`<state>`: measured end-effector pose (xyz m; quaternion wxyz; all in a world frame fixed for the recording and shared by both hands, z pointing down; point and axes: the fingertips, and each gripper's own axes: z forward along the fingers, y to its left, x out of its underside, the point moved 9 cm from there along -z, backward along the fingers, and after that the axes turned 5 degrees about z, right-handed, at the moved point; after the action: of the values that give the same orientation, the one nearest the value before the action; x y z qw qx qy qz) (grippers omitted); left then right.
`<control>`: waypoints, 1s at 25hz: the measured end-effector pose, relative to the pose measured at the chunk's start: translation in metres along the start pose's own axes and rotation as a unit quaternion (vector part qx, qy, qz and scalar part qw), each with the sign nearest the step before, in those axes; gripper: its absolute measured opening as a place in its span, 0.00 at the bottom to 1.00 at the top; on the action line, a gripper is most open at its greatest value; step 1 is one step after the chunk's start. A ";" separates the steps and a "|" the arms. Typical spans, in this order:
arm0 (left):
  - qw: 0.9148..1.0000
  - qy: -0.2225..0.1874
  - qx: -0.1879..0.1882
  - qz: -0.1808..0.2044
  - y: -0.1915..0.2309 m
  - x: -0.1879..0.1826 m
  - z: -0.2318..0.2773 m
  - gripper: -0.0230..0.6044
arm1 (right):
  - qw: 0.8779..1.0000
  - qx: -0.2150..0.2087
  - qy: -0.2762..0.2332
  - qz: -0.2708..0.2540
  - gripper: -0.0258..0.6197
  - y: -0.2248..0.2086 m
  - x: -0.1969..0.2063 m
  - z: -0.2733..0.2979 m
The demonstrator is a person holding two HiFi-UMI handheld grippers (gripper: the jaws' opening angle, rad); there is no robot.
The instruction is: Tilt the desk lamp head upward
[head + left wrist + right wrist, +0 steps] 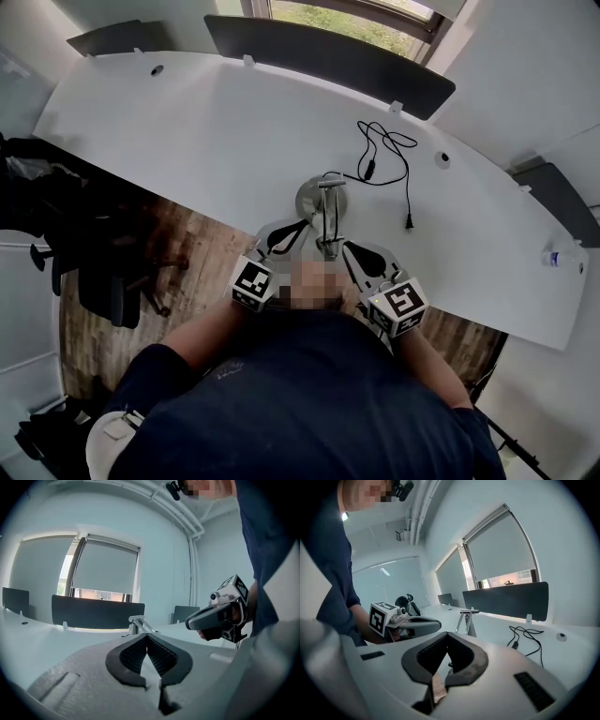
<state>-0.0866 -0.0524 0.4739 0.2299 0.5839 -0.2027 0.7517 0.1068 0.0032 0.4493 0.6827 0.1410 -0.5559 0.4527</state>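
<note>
A silver desk lamp (323, 211) with a round base stands on the white desk (216, 131), its thin arm reaching toward me. My left gripper (300, 226) hovers just left of the lamp, shut and holding nothing. My right gripper (350, 247) is just right of the lamp, also shut and empty. In the left gripper view the shut jaws (147, 637) point toward the lamp (138, 621), with the right gripper (218, 616) to the side. In the right gripper view the shut jaws (447, 635) face the lamp (468, 619), and the left gripper (410, 623) shows at left.
A black cable (386, 155) with a plug lies on the desk behind the lamp. Dark divider panels (328, 52) line the desk's far edge. A small bottle (561, 258) sits at the far right. An office chair (108, 281) stands on the wood floor at left.
</note>
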 end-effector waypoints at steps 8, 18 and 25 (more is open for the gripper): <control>0.999 0.020 0.031 0.005 0.029 0.026 0.043 0.04 | 0.999 0.010 0.030 0.022 0.06 -0.032 0.005 0.024; 0.996 0.032 0.082 0.034 0.052 0.045 0.073 0.22 | 0.995 -0.066 0.064 0.028 0.24 -0.060 0.014 0.046; 0.991 0.016 0.116 0.064 0.056 0.047 0.094 0.33 | 0.979 -0.171 0.108 0.022 0.32 -0.071 0.019 0.066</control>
<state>-0.0555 -0.1472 0.5393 0.1153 0.5802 -0.1467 0.7928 0.1195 -0.0729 0.5103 0.7424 -0.0397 -0.5513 0.3786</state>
